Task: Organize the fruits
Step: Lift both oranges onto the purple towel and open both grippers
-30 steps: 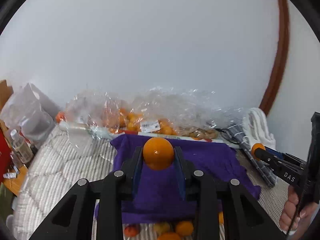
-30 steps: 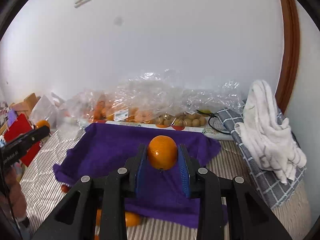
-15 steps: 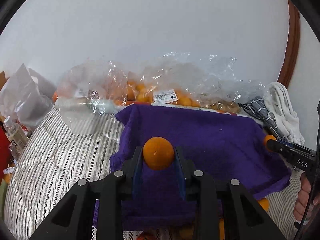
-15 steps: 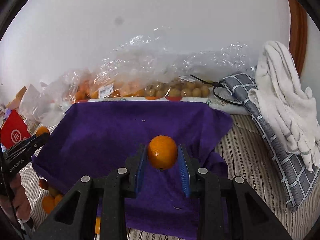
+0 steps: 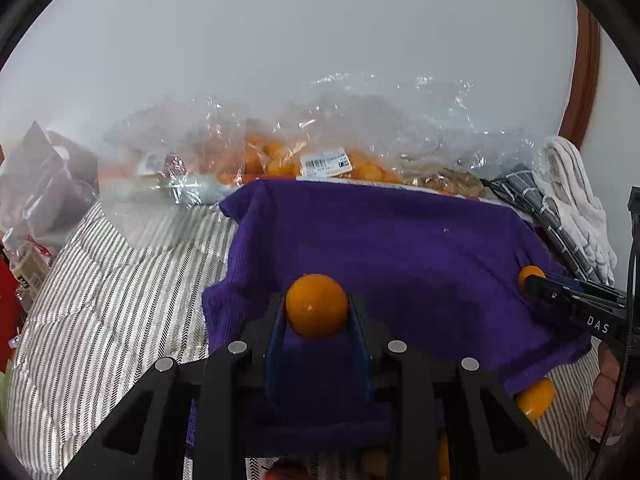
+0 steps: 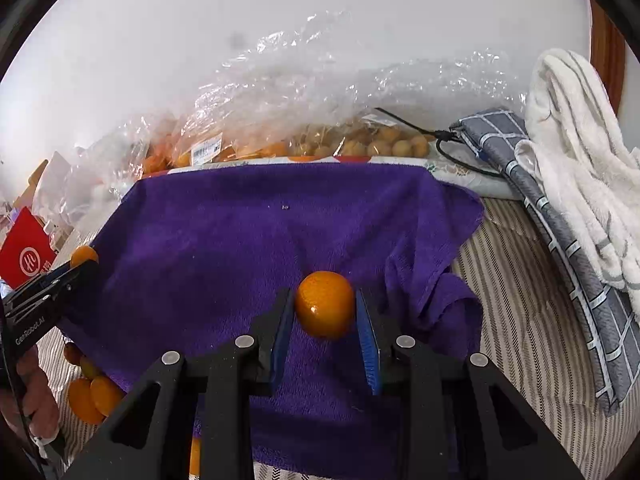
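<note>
My left gripper (image 5: pixel 317 312) is shut on an orange (image 5: pixel 317 306) and holds it over the near left part of a purple towel (image 5: pixel 392 240). My right gripper (image 6: pixel 325 305) is shut on another orange (image 6: pixel 325 304) over the near right part of the same purple towel (image 6: pixel 240 240). The right gripper with its orange shows at the right of the left wrist view (image 5: pixel 530 276). The left gripper with its orange shows at the left of the right wrist view (image 6: pixel 84 256). Loose oranges (image 6: pixel 94 394) lie by the towel's near left edge.
Clear plastic bags of oranges (image 5: pixel 280 160) and small brown fruits (image 6: pixel 384 144) lie along the wall behind the towel. A white towel (image 6: pixel 580 152) and grey checked cloth (image 6: pixel 552 216) lie at the right. A red packet (image 6: pixel 26 256) is at the left. A striped cover (image 5: pixel 100 300) lies underneath.
Both grippers have come down and forward toward the purple towel, each still holding its orange. The towel now fills more of both views.
</note>
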